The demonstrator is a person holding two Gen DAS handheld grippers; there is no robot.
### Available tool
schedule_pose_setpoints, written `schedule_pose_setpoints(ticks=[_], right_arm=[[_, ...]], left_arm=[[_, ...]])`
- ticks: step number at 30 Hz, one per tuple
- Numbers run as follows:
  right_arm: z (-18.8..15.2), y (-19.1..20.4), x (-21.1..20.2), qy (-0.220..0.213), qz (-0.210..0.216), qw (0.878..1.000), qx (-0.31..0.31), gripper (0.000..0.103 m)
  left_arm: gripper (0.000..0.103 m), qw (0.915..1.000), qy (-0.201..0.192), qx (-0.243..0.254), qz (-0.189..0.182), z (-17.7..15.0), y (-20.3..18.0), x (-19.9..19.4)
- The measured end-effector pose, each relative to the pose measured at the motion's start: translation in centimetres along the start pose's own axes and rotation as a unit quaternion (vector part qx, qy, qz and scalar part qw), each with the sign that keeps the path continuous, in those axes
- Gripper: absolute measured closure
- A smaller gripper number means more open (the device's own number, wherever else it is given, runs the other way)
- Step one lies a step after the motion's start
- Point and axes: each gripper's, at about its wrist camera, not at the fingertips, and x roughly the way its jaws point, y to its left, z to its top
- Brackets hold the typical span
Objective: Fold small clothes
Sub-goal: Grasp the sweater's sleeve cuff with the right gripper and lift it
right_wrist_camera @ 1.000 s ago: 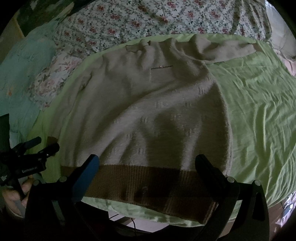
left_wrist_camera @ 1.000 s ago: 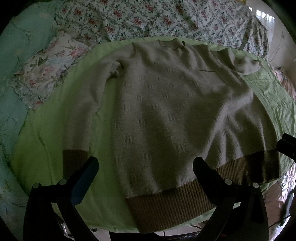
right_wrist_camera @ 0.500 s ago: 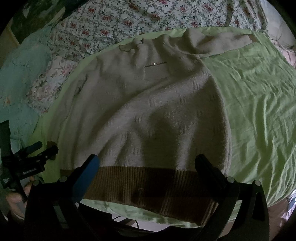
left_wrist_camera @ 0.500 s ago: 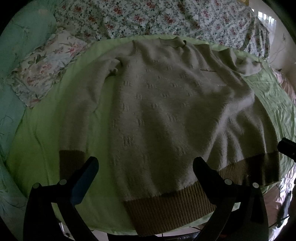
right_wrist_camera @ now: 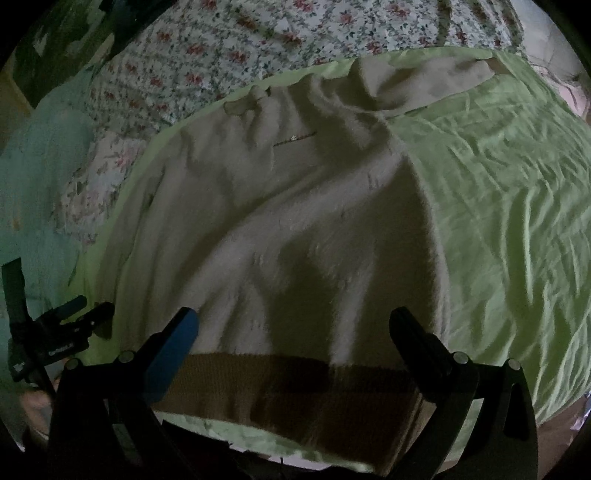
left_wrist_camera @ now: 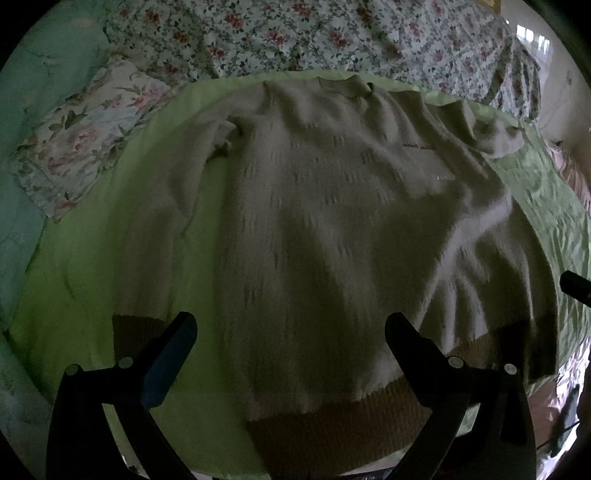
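A beige knit sweater (left_wrist_camera: 332, 206) with a brown ribbed hem (left_wrist_camera: 343, 421) lies spread front-up on a light green sheet (left_wrist_camera: 92, 258), collar at the far side. Its left sleeve (left_wrist_camera: 147, 236) runs down beside the body to a brown cuff (left_wrist_camera: 136, 332). My left gripper (left_wrist_camera: 290, 328) is open just above the lower body, holding nothing. In the right wrist view the same sweater (right_wrist_camera: 295, 221) and hem (right_wrist_camera: 295, 384) fill the middle, its right sleeve (right_wrist_camera: 424, 85) stretched out far right. My right gripper (right_wrist_camera: 293, 325) hangs open over the hem. The left gripper (right_wrist_camera: 66, 325) shows at the left edge.
A floral quilt (left_wrist_camera: 332, 33) covers the bed's far side and a floral pillow (left_wrist_camera: 85, 136) lies at the far left. Wrinkled green sheet (right_wrist_camera: 517, 221) extends to the right of the sweater. The bed's near edge runs just below the hem (right_wrist_camera: 258, 439).
Both grippers have moved forward and lower over the sweater, so the hem sits closer beneath the fingers. The sweater has not moved and both grippers stay open.
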Motion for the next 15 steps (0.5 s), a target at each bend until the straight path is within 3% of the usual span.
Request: schedule_pose_setpoints(ticks=[6,11,15], right_arm=[[2.6,-2.5,-0.2,-0.029,-0.009,1.000,0.008,0.001],[5.8,-5.1,-0.5,-0.055,-0.026,0.998,0.020,0.018],[9.4,-8.5,-0.5,-0.074,-0.029,0.995,0.059,0.028]], left_arm=[[0.001,0.9995,-0.014,-0.014,-0.025,2.1,-0.1,0.8],[0.001,0.9982,-0.026,-0.021,-0.049,4.0,-0.2,1.6],[0.001,0.9983,-0.027,-0.020,-0.046,5.8,-0.3,2.6]])
